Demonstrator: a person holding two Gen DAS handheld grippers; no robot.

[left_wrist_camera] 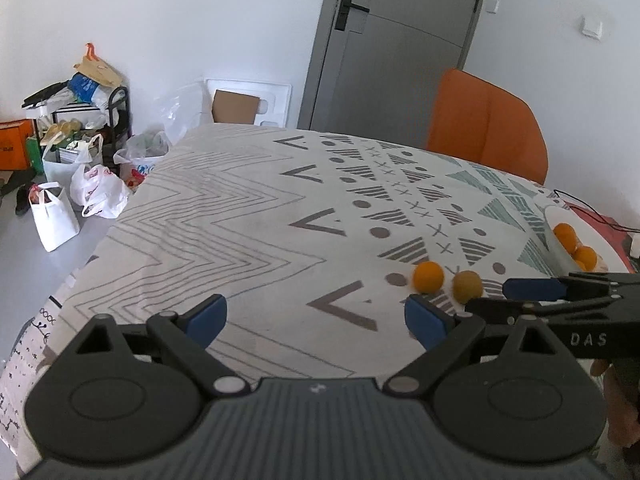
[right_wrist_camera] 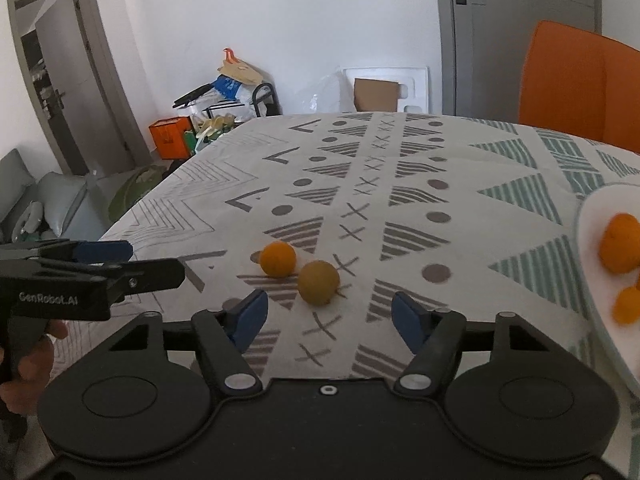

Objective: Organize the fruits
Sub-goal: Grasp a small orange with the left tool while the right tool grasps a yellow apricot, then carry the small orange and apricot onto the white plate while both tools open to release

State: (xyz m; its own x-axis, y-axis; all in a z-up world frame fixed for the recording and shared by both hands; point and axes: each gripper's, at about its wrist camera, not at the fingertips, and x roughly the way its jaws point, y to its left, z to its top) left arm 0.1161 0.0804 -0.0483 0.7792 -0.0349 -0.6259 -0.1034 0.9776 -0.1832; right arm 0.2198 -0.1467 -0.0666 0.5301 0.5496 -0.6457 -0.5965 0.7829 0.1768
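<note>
Two loose fruits lie side by side on the patterned tablecloth: a bright orange one [right_wrist_camera: 278, 259] [left_wrist_camera: 428, 277] and a duller yellow-brown one [right_wrist_camera: 319, 283] [left_wrist_camera: 467, 286]. My right gripper [right_wrist_camera: 328, 314] is open just short of the duller fruit, which sits ahead of the gap between the blue pads without touching them. A white plate [right_wrist_camera: 585, 220] [left_wrist_camera: 557, 216] at the right holds several oranges [right_wrist_camera: 620, 242]. My left gripper [left_wrist_camera: 316, 312] is open over bare cloth, left of the fruits, with nothing between its fingers.
An orange chair [left_wrist_camera: 486, 128] stands behind the table's far right side. A thin black cable [left_wrist_camera: 592, 212] runs past the plate. Bags and a cluttered rack [left_wrist_camera: 80, 152] sit on the floor beyond the table's left edge.
</note>
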